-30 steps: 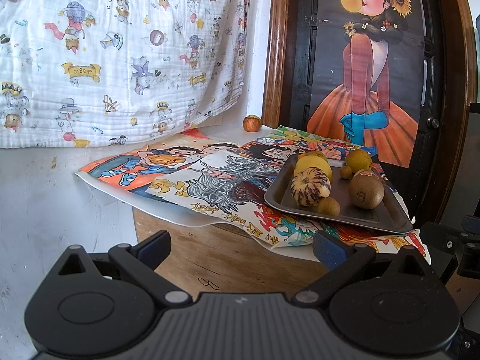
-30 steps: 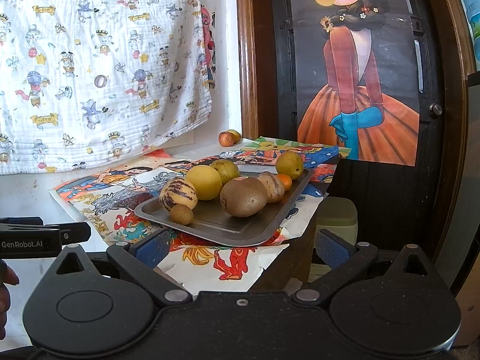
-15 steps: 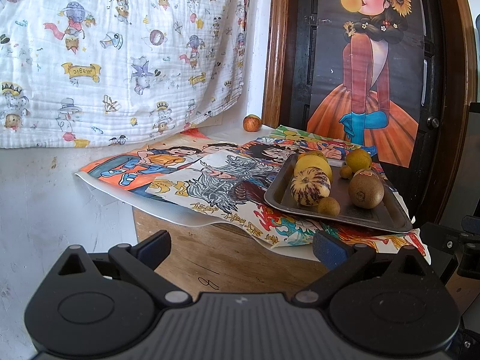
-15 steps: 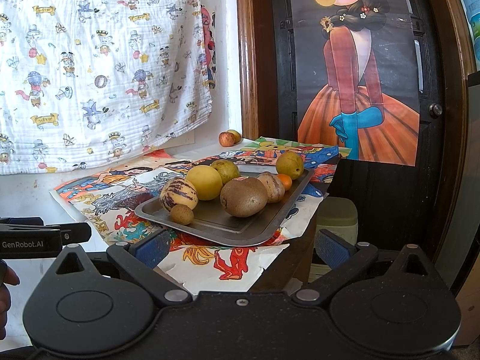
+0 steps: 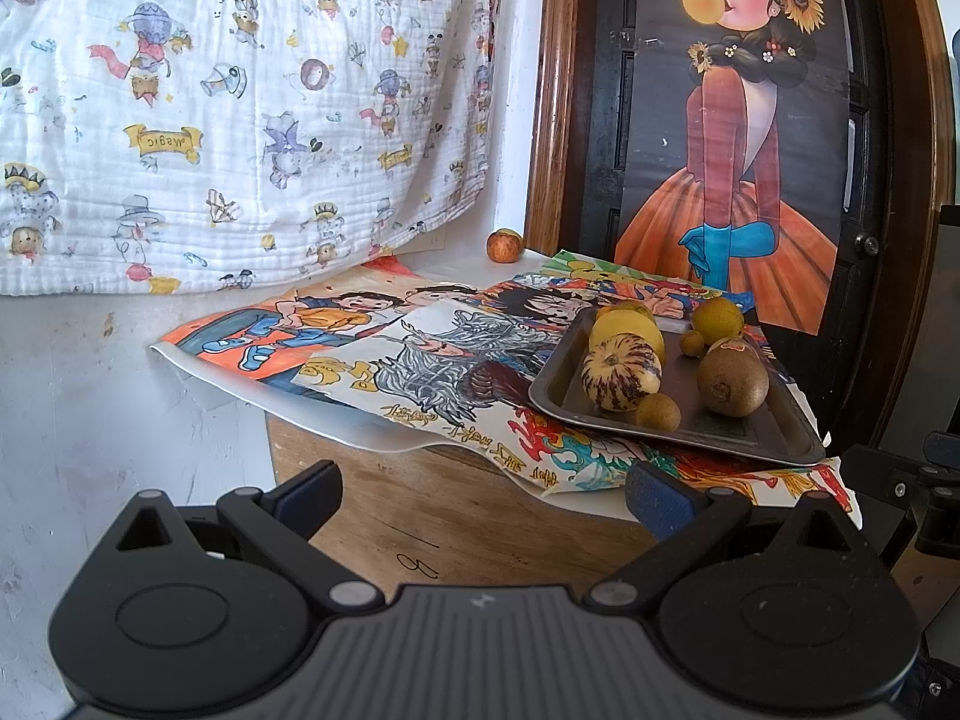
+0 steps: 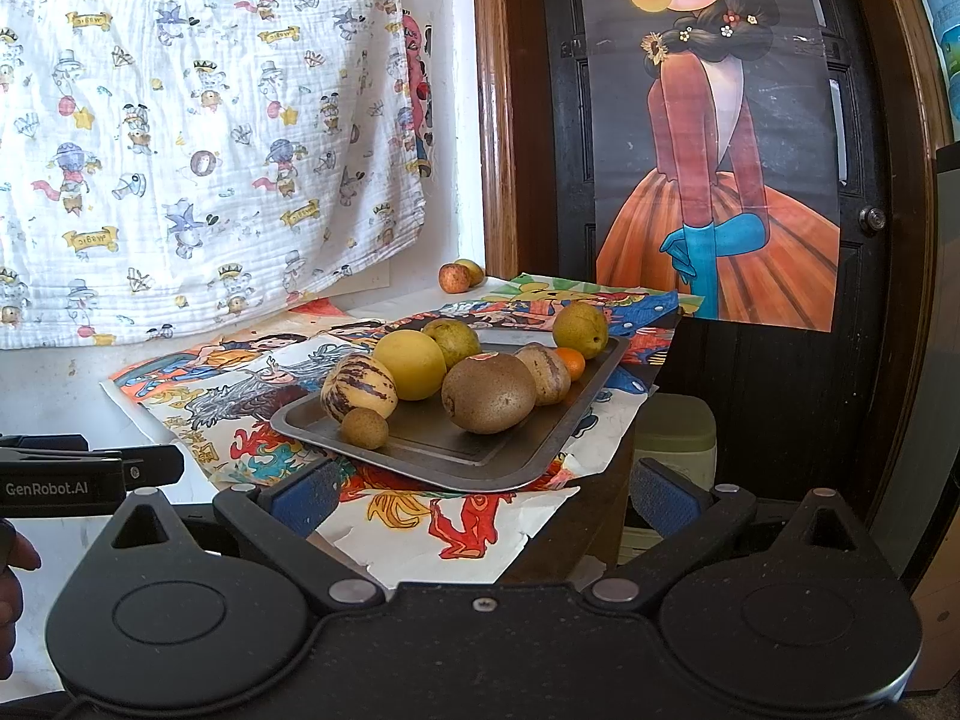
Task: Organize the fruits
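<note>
A dark metal tray [image 6: 510, 468] [image 5: 750, 438] sits on cartoon-printed paper at the table's near right corner. It holds several fruits: a striped melon [image 6: 358, 387] [image 5: 621, 371], a yellow round fruit [image 6: 410, 363], a brown kiwi [image 6: 489, 393] [image 5: 732, 383], a small brown ball [image 6: 364, 427], a small orange [image 6: 570, 362] and greenish fruits. A reddish fruit [image 6: 454, 278] [image 5: 504, 246] lies apart by the wall at the back. My left gripper [image 5: 483, 489] and my right gripper [image 6: 480, 492] both stand open and hold nothing, short of the table.
Printed paper sheets [image 5: 336, 330] cover the wooden table [image 5: 420, 516]. A patterned white cloth [image 5: 228, 108] hangs on the wall behind. A dark door with a poster [image 6: 714, 150] stands at the right. A pale green container [image 6: 678, 432] sits below the table's right side.
</note>
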The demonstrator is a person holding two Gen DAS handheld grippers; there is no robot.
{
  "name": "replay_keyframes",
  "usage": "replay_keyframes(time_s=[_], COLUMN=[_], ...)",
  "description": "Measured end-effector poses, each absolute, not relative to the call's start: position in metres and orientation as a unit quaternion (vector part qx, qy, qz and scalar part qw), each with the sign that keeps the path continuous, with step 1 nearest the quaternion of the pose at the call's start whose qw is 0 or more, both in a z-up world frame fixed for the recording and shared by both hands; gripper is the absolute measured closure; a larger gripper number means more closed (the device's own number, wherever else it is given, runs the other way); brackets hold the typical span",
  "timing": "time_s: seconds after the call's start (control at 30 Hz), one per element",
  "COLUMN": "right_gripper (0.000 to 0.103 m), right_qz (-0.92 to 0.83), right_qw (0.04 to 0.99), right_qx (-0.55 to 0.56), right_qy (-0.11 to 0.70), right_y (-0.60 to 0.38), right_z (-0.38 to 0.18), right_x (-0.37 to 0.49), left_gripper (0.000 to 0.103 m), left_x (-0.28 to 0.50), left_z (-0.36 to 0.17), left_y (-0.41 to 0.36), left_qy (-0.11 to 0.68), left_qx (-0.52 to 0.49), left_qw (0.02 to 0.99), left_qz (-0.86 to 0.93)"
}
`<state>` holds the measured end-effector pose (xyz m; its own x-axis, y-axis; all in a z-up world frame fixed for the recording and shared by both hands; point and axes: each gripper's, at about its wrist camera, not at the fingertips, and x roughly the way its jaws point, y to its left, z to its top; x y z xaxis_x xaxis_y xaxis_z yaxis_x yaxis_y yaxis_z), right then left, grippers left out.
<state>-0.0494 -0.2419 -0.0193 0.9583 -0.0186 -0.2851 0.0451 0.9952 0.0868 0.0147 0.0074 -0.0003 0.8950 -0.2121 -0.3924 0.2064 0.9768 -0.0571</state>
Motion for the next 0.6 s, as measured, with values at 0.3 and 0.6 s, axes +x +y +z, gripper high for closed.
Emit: replay_keyframes(time_s=[0.3, 0.6], right_gripper=[0.001, 0.001], right_qz=[-0.016, -0.016], right_qw=[0.988, 0.988], right_qx=[0.047, 0.046], right_qy=[0.144, 0.144], right_y=[-0.2421, -0.2409], right_z=[-0.0195, -0.0196], right_x=[-0.0491, -0.0494], left_gripper=[0.0, 0.0], left_x=[0.0136, 0.0134], left_z=[0.0006, 0.0026], left_y=[0.0058, 0.0058], left_qy=[0.208, 0.2], left_qx=[-0.008, -0.012], left_qw=[0.973, 0.975], left_qz=[-0.101, -0.098])
